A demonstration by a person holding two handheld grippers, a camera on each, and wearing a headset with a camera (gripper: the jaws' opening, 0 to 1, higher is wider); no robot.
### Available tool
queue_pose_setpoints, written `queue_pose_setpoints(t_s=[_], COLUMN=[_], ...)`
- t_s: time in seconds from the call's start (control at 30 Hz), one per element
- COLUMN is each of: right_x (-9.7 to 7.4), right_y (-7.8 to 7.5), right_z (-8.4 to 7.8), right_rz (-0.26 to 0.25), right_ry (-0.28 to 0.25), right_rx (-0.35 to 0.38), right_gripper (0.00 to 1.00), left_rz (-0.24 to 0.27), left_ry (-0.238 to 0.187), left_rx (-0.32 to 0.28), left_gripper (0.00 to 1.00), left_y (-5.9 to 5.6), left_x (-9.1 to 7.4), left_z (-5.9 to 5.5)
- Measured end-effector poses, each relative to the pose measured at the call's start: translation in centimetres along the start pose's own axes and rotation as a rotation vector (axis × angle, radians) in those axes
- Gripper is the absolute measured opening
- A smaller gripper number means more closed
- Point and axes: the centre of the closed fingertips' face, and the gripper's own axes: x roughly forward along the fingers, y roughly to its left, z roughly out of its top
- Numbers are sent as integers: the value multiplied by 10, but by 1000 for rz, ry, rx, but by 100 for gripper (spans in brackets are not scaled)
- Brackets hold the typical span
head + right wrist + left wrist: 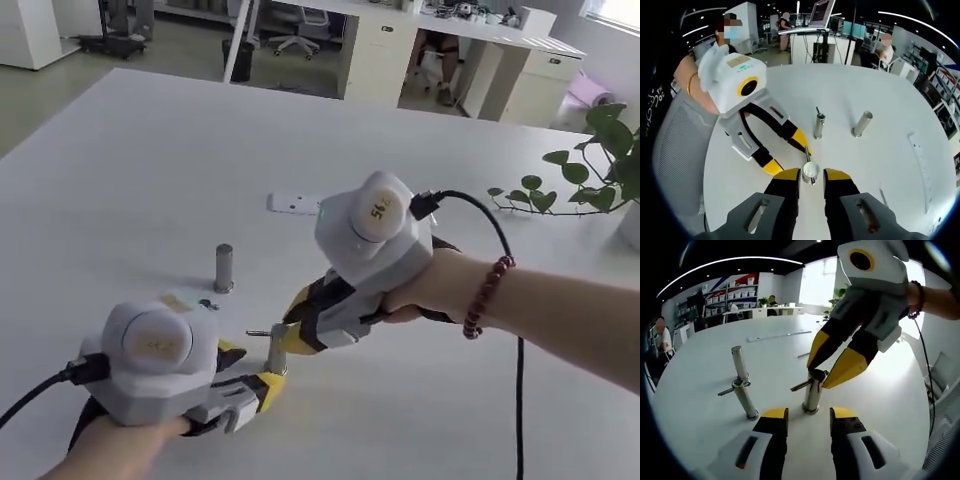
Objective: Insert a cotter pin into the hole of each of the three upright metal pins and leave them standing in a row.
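Three metal pins stand on the white table (150,180). A plain pin (223,268) (861,124) is farthest from me. A second pin (745,399) (819,125) has a cotter pin (732,387) through its top. The nearest pin (275,352) (812,392) has a cotter pin (802,385) sticking out of its hole. My right gripper (290,335) (811,179) is shut at that pin's top, on the cotter pin's head end. My left gripper (255,385) (808,421) is open, its jaws spread just in front of the pin's base.
A flat white strip (293,203) lies farther back on the table. A potted plant (600,170) stands at the right edge. The right gripper's black cable (500,240) hangs over the table. Desks, chairs and seated people are in the background.
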Motion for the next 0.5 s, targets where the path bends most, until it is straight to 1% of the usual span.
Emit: queue_pose_setpoints(t_s=[0.1, 0.2, 0.43, 0.5], right_x=[3, 7, 11, 12], right_y=[1, 3, 4, 2], right_z=[1, 0, -1, -2], right_rz=[10, 20, 21, 12], right_ry=[-3, -2, 0, 5], right_rx=[15, 30, 35, 45], right_gripper=[14, 14, 13, 11], left_rz=[2, -1, -4, -6], left_ry=[3, -5, -10, -13], left_rx=[8, 2, -9, -8], left_gripper=[34, 36, 37, 38], left_y=[1, 4, 4, 4], left_x=[-4, -7, -10, -11], left_z=[-2, -3, -5, -5])
